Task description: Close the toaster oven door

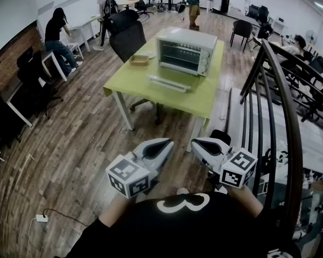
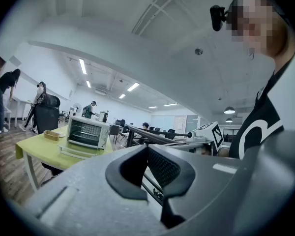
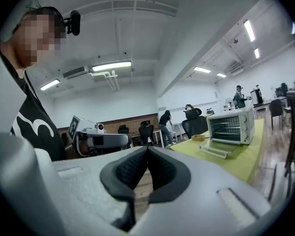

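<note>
Toaster oven door (image 1: 168,83) hangs open on one toaster oven (image 1: 185,50).

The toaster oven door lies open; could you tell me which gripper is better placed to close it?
Left, narrowly. Both grippers are shut, empty and well short of the table; the left gripper lines up with the lowered toaster oven door, while the right gripper sits off toward its right end.

Toaster oven (image 1: 185,51) white; table (image 1: 130,79) yellow-green; floor (image 1: 70,155) brown wood planks; railing (image 1: 284,90) black.
</note>
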Tool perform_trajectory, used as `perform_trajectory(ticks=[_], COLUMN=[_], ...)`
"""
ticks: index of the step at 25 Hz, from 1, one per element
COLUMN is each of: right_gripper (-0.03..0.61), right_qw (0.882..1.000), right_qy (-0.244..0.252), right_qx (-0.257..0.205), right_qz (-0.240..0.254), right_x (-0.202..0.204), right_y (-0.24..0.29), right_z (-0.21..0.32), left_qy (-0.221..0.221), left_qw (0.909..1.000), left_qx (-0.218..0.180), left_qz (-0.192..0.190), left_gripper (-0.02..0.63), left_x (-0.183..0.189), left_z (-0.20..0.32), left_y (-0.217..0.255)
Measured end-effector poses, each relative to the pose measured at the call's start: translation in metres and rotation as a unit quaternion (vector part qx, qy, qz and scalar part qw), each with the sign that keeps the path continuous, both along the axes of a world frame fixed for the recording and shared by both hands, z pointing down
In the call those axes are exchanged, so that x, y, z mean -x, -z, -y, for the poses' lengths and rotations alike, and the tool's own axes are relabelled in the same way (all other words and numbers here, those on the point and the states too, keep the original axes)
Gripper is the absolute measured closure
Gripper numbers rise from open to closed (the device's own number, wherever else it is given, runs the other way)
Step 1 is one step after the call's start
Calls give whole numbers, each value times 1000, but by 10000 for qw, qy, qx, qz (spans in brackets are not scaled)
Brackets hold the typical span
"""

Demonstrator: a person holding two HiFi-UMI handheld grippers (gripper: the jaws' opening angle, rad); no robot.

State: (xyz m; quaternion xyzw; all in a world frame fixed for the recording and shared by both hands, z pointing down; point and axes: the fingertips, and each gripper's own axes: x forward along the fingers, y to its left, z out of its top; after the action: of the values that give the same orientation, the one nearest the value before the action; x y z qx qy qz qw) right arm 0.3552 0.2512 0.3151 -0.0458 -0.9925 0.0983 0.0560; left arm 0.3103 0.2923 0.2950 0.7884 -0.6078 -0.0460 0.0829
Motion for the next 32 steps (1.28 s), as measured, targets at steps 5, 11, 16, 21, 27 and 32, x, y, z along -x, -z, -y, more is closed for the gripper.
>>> perform_trajectory(ticks=[5, 11, 16, 21, 27, 32], right_gripper=[577, 577, 577, 577, 577, 577], right_qw=[10000, 9995, 9991, 9994, 9990, 9985], right_qy=[22, 100, 243, 186, 120, 48], right_qx=[-9, 249, 260, 210, 424, 550], right_qz=[28, 182, 237, 199, 62, -33], right_x=[19, 44, 70, 105, 161, 217], right_y=[0, 0, -2, -14, -28, -36], right_z=[7, 17, 36, 74, 135, 202], left_qy=[81, 183, 303, 361, 461, 473], left_qw=[9999, 9997, 9995, 9992, 9982, 9974], left_qx=[-44, 42, 36, 152, 369, 516], left_qz=[71, 127, 117, 40, -106, -171], left_gripper=[603, 603, 603, 603, 603, 603], left_x=[18, 40, 70, 105, 164, 224], left_z=[2, 9, 27, 60, 115, 182], left_y=[1, -5, -8, -21, -34, -40])
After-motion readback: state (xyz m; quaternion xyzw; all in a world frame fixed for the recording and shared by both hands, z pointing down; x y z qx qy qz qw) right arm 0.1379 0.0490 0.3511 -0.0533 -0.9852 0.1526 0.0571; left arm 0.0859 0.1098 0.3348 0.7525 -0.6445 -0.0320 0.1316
